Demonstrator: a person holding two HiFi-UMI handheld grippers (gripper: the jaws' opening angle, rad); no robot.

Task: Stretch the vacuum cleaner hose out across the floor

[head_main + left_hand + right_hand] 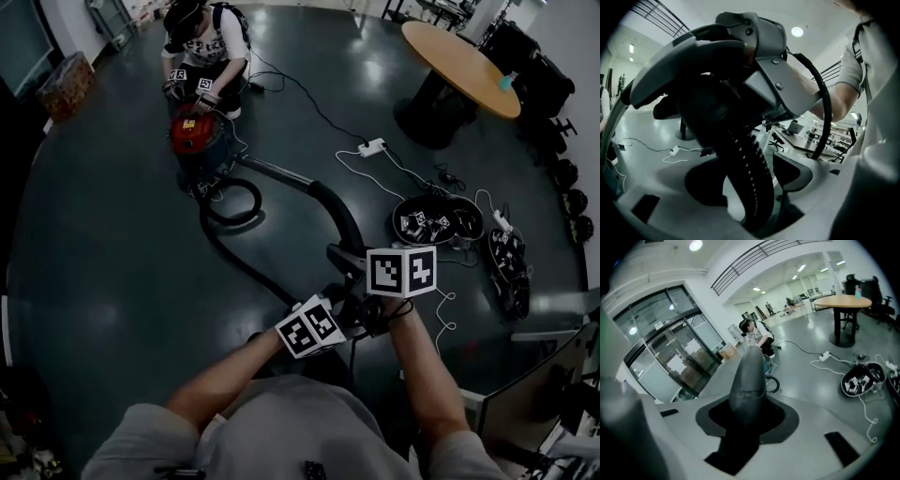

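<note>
Across the dark floor from the red canister (195, 139), a person is holding the vacuum cleaner hose (236, 261) in two hand-held grippers, at the point where it is joining its stiff pipe; the right gripper (747, 418) is clenching its jaws on the grey curved handle pipe (749, 376), which is pointing back toward the canister, likely because the rigid part is giving the firmest purchase for pulling; the left gripper (749, 179) is sitting just beside it, with the black ribbed hose running down between its jaws and both pads appearing to be pressing on it, probably so that the limp section is not sagging loose; right behind the canister a second person (204, 42) is crouching with both hands on its top, seemingly bracing it so that a pull is straightening the hose rather than dragging the machine; the hose is lying in a loose loop on the floor just on the near side of the canister, so the stretching is looking unfinished; off to the canister's right a white power strip (371, 147) is lying with its cords, and farther that way a round wooden table (464, 66) is standing, so backing straight away from the canister is looking like the clearest way to take up the slack.
</note>
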